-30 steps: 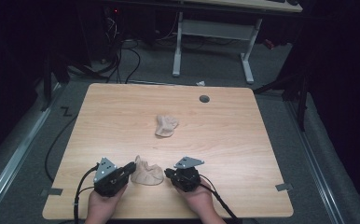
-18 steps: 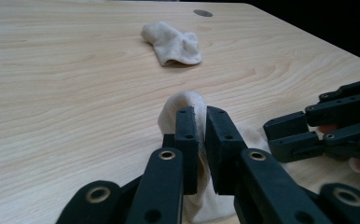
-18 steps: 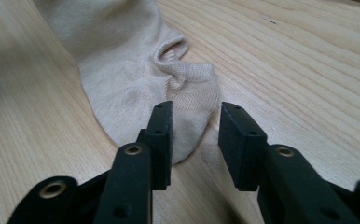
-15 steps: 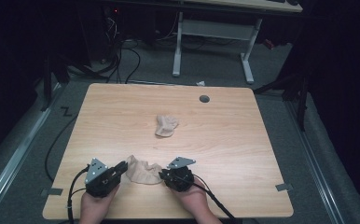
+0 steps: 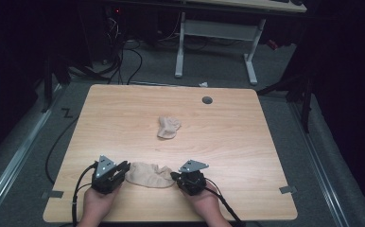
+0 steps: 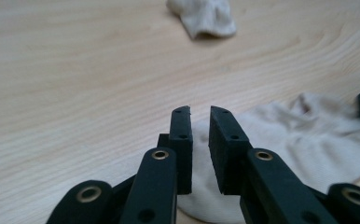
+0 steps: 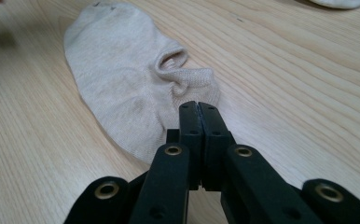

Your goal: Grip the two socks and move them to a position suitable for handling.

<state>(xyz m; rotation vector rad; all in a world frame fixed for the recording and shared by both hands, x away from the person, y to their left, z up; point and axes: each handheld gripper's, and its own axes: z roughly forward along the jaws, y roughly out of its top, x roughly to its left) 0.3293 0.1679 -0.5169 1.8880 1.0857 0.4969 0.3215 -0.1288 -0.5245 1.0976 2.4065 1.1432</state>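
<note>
Left gripper (image 5: 120, 169): jaws parted by a narrow gap, nothing between them; seen in its own view (image 6: 200, 140) low over the table, tips just at the near sock's edge. Right gripper (image 5: 176, 177): jaws pressed together, seen in its own view (image 7: 199, 121). Whether a pinch of fabric is held at the sock's cuff end cannot be told; the tips sit right at its edge.

Near sock (image 5: 150, 174) is laid flat between the 2 grippers, close to the table's front edge. It is seen in the left gripper view (image 6: 304, 140) and the right gripper view (image 7: 127, 84), cuff opening puckered, fabric lightly wrinkled.

Far sock (image 5: 168, 126) is left bunched near the table's middle, well apart from both grippers.

Table (image 5: 247, 142): bare wood, 1 grommet hole (image 5: 207, 100) at the far side.

Risks, judged:
- If only a thin fold is caught, the sock may be slid rather than lifted.
- Uneven pull from the 2 ends could bunch it.
- Little room at the front edge; a pull toward the person could drag it off.
</note>
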